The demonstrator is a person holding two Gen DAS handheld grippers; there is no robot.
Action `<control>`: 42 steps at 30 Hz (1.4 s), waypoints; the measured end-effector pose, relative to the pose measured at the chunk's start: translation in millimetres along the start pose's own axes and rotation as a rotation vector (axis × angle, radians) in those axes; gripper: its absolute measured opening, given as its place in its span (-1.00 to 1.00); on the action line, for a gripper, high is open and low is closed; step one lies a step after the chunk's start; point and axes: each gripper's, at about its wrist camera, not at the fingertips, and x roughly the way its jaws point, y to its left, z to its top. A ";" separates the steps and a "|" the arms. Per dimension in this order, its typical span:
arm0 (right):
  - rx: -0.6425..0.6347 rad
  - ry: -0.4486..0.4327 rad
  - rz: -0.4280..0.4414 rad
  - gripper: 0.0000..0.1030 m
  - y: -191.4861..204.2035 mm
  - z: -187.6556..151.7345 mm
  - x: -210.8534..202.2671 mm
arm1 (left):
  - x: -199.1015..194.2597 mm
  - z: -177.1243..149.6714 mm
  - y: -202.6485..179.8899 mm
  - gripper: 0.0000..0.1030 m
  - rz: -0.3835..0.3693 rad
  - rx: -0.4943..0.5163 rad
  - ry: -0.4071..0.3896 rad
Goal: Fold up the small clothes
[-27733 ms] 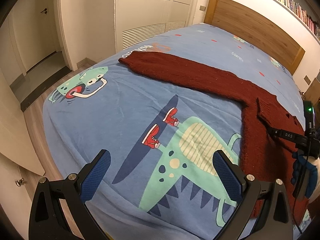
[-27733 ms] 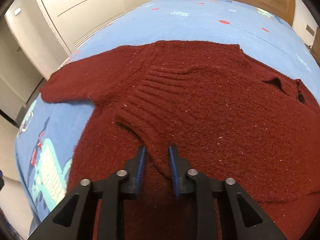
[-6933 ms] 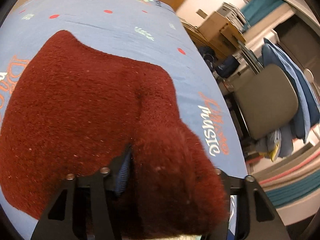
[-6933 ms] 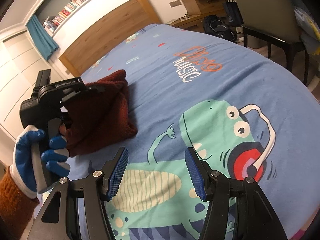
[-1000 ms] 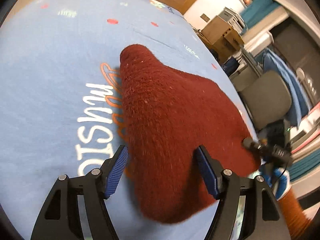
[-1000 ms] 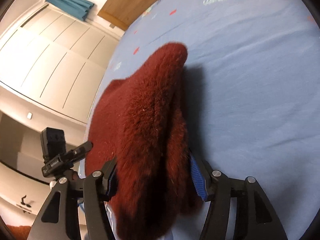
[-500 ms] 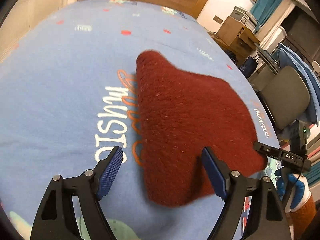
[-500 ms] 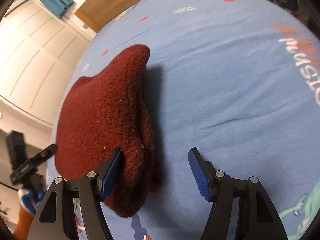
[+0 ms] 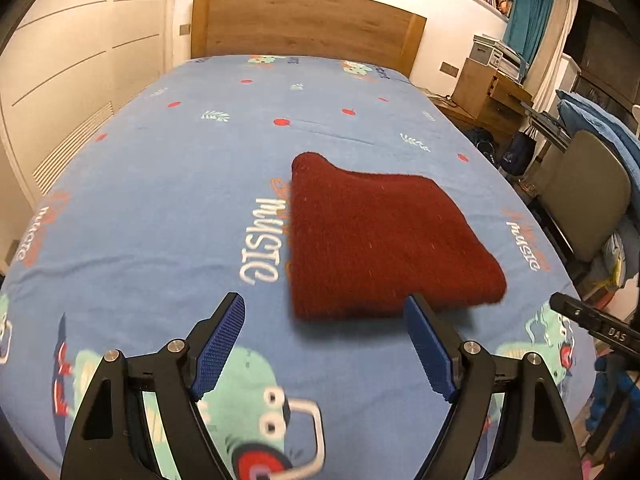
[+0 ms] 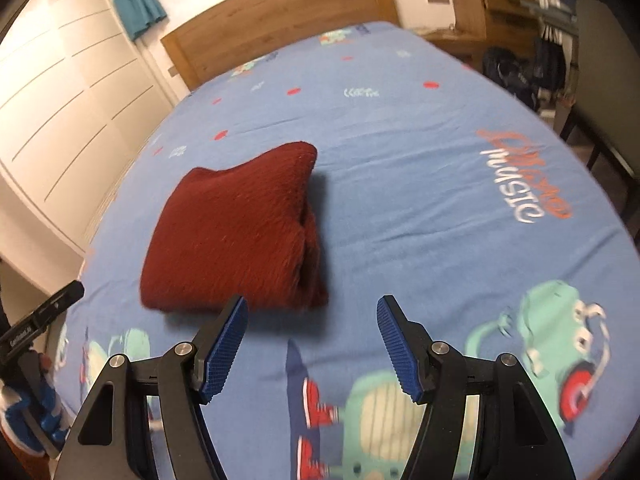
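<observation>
A dark red knitted sweater (image 9: 380, 240) lies folded into a compact rectangle on the blue dinosaur-print bedsheet (image 9: 180, 168). It also shows in the right wrist view (image 10: 236, 232), with its stacked layers visible on the right side. My left gripper (image 9: 326, 344) is open and empty, held above the sheet just short of the sweater's near edge. My right gripper (image 10: 314, 344) is open and empty, also just short of the sweater. Each gripper's body shows at the edge of the other's view.
A wooden headboard (image 9: 304, 24) stands at the far end of the bed. White wardrobe doors (image 9: 60, 92) run along the left. A grey chair (image 9: 588, 204) with blue clothes and a wooden desk (image 9: 492, 92) stand to the right of the bed.
Both grippers have drawn back from the folded sweater and risen. A second ago the sweater sat between each gripper's fingers; now it lies free on the bed.
</observation>
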 end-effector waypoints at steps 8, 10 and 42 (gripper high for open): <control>-0.020 -0.050 -0.061 0.49 19.4 -46.4 -55.8 | -40.1 -44.4 -22.4 0.81 0.057 0.037 -0.031; -0.028 -0.061 -0.074 0.53 25.6 -59.3 -67.2 | -47.7 -52.8 -20.3 0.86 0.057 0.036 -0.037; -0.086 -0.261 -0.247 0.98 61.4 -159.5 -153.8 | -127.5 -134.9 -33.2 0.94 0.170 0.086 -0.207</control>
